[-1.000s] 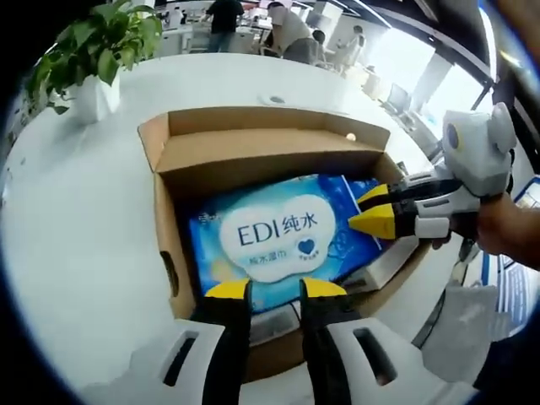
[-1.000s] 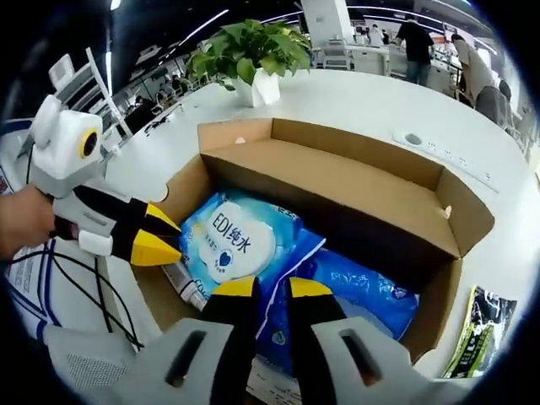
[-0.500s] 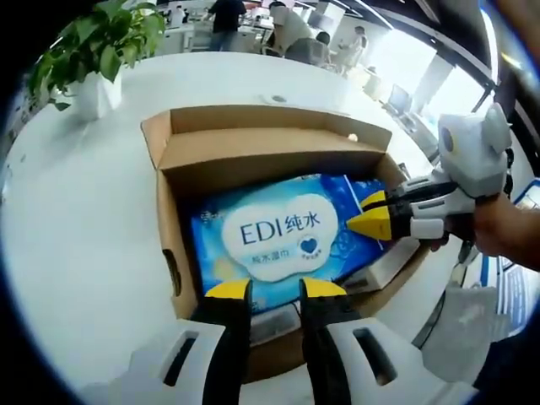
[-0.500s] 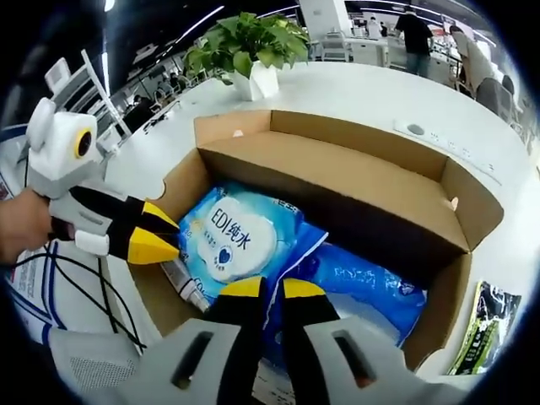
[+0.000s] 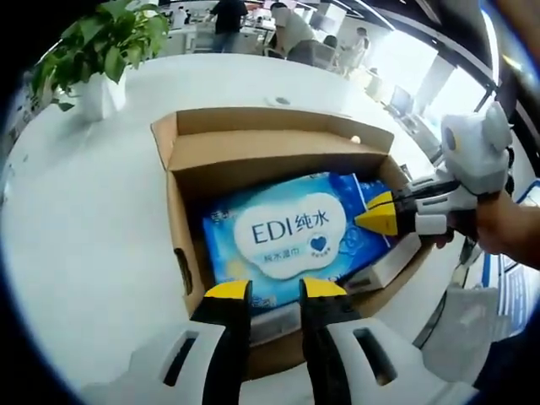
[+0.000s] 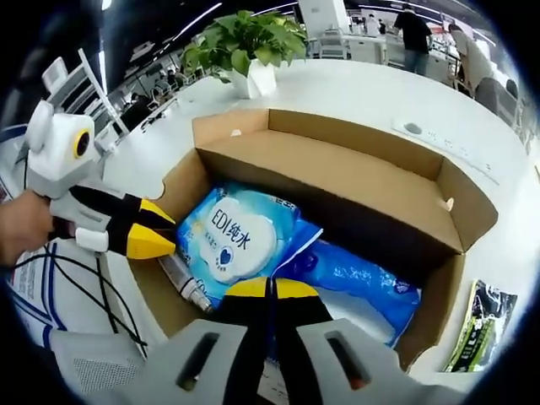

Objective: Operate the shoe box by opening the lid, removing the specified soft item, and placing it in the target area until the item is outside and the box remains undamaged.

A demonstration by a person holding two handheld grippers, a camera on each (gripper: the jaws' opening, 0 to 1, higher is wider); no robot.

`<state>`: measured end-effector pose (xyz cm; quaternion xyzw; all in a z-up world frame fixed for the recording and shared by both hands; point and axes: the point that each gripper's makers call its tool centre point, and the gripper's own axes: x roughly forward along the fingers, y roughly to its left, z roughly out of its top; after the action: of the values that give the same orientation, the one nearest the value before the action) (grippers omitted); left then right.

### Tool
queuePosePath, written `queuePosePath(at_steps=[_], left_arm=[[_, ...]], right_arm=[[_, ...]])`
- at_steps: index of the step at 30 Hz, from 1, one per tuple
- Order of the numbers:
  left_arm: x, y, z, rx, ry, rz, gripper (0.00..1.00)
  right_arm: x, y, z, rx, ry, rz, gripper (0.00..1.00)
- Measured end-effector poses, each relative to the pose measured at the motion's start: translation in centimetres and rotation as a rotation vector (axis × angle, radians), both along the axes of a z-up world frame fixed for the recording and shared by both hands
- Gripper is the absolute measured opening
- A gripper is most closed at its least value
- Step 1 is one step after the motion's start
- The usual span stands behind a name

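Inside open shoe box (image 6: 354,181): blue wipes pack (image 6: 232,240), edge pinched by right claw (image 6: 268,288); left claw (image 5: 276,289) narrowly parted, empty. Right gripper view adds tube (image 6: 184,283).

We take the shoe box (image 5: 278,160) as landmark. It sits on the table (image 5: 84,219) with its lid (image 6: 337,181) folded back on the far side. Inside it lies the wipes pack (image 5: 291,236); a tube (image 6: 184,283) lies in the box beside the pack. Beyond the box stands a potted plant (image 5: 97,55). A printed packet (image 6: 477,333) lies outside one end wall.
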<state>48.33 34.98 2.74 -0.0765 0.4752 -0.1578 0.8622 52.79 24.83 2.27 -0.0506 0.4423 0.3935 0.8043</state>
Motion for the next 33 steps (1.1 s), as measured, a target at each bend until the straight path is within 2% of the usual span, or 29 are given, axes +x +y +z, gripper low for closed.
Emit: queuePosePath(at_steps=[18,33], left_arm=[[0.9,0.1,-0.2,0.01,0.002,0.007,0.2],[1.6,-1.9,-0.7,0.005,0.019,-0.011,0.2]], right_arm=[[0.9,-3.1,2.2,0.011,-0.022,-0.047,0.0],[1.0,-5.8,2.8,0.004,-0.031,-0.074,0.0]])
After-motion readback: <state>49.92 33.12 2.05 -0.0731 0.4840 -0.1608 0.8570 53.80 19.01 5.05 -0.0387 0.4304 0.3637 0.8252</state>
